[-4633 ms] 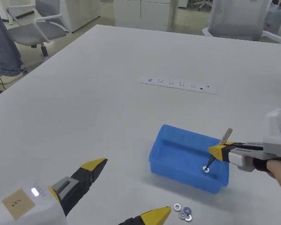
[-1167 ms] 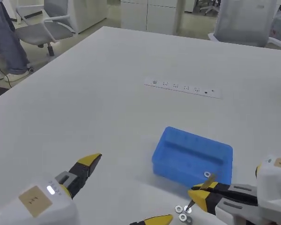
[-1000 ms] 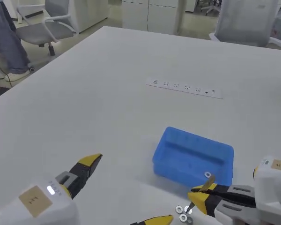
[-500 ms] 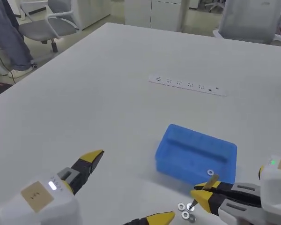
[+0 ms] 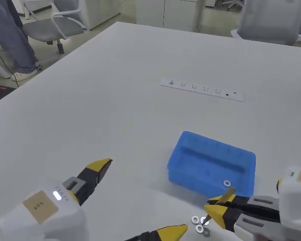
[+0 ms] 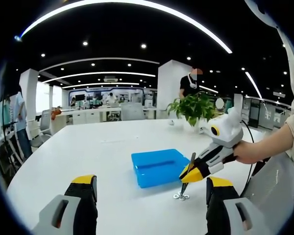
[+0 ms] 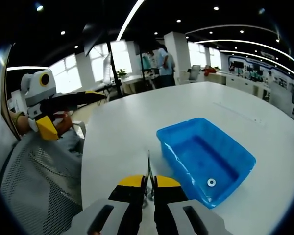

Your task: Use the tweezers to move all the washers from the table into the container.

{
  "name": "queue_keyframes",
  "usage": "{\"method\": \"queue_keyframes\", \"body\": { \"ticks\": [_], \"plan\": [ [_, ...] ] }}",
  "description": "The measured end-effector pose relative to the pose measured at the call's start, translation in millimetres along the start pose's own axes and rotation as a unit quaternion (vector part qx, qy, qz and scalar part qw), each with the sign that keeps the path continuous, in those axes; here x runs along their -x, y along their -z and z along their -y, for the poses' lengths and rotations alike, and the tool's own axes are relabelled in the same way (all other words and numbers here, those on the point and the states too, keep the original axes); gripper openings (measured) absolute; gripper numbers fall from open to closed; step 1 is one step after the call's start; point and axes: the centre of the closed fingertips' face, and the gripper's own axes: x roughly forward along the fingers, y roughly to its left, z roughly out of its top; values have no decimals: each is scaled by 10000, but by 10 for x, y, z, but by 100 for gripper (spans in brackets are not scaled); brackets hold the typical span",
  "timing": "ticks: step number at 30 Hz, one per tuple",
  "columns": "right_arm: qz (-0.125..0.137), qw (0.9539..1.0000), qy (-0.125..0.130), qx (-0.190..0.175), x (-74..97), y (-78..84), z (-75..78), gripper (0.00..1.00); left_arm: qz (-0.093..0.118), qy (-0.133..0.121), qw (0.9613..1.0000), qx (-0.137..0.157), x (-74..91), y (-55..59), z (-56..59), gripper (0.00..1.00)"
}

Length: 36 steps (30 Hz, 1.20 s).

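While left claw (image 5: pixel 139 198) gapes, right claw (image 7: pixel 149 182) clamps tweezers (image 5: pixel 228 193) beside three washers (image 5: pixel 199 229); one washer (image 7: pixel 211 182) lies in container (image 5: pixel 210 150).

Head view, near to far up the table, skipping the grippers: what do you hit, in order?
loose washers → blue container → power strip

No writing is legible; the tan sticker (image 5: pixel 38 205) on the left gripper (image 5: pixel 140 197) bears marks too small.
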Motion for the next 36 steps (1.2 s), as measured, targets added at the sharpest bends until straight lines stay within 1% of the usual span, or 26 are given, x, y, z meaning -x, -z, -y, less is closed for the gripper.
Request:
{"method": "queue_keyframes", "body": {
  "ticks": [1, 7, 10, 13, 14, 16, 18, 19, 20, 21, 22, 23, 24, 25, 28, 29, 30, 31, 34, 35, 36],
  "plan": [
    [-42, 10000, -9, 3, -3, 6, -1, 4, 0, 3, 10000, -1, 0, 0, 1, 94],
    [-78, 9999, -14, 82, -16, -1, 0, 3, -16, 5, 10000, -12, 0, 6, 2, 94],
    [-102, 9999, 32, 117, -7, 13, 0, 2, 10, 19, 10000, 6, 3, -4, 7, 95],
    [-110, 9997, 190, -97, 29, 46, 42, 1, 144, 6, 9999, 39, 15, -52, 2, 95],
    [17, 9989, 220, -403, 33, 42, 52, 1, 144, 0, 9999, 49, 17, -52, -1, 95],
    [195, 9968, 229, -736, 37, 33, 90, 1, 132, -9, 9999, 61, 14, -46, -4, 95],
    [267, 9930, 174, -1136, 41, 34, 142, 1, 120, 13, 9999, 51, 10, -42, 7, 95],
    [288, 9914, 175, -1261, 49, 36, 172, 0, 118, 17, 9999, 39, 9, -42, 10, 95],
    [424, 9866, 119, -1572, 52, -3, 178, 0, 105, 16, 9999, 26, 9, -39, 10, 95],
    [539, 9837, 71, -1713, 61, -40, 189, 0, 110, 15, 9999, 23, 9, -41, 11, 95],
    [723, 9816, 33, -1768, 81, -104, 203, 0, 117, 18, 9999, 28, 9, -43, 10, 95],
    [748, 9822, 80, -1722, 100, -122, 223, 0, 120, 10, 9999, 32, 10, -43, 6, 95],
    [695, 9835, 115, -1666, 120, -135, 224, 0, 115, -9, 9999, 34, 12, -41, -4, 95],
    [695, 9839, 135, -1641, 129, -152, 228, 0, 116, -14, 9999, 41, 13, -40, -7, 95],
    [761, 9835, 116, -1637, 159, -210, 223, 0, 126, -13, 9999, 48, 13, -42, -9, 94],
    [726, 9840, 101, -1626, 154, -201, 212, 0, 122, -4, 9999, 44, 12, -41, -6, 94],
    [604, 9868, 123, -1497, 148, -160, 200, 1, 117, 8, 9999, 43, 10, -39, -1, 94],
    [540, 9875, 111, -1474, 139, -136, 186, 1, 94, 10, 10000, 29, 8, -31, 0, 94],
    [518, 9883, 60, -1433, 121, -118, 134, 2, 78, 15, 10000, 27, 5, -24, 1, 94],
    [436, 9904, 55, -1308, 113, -106, 117, 2, 76, 10, 10000, 26, 6, -24, -1, 94],
    [380, 9922, 40, -1187, 113, -94, 138, 2, 77, 14, 10000, 29, 6, -25, 0, 94]
  ]
}}
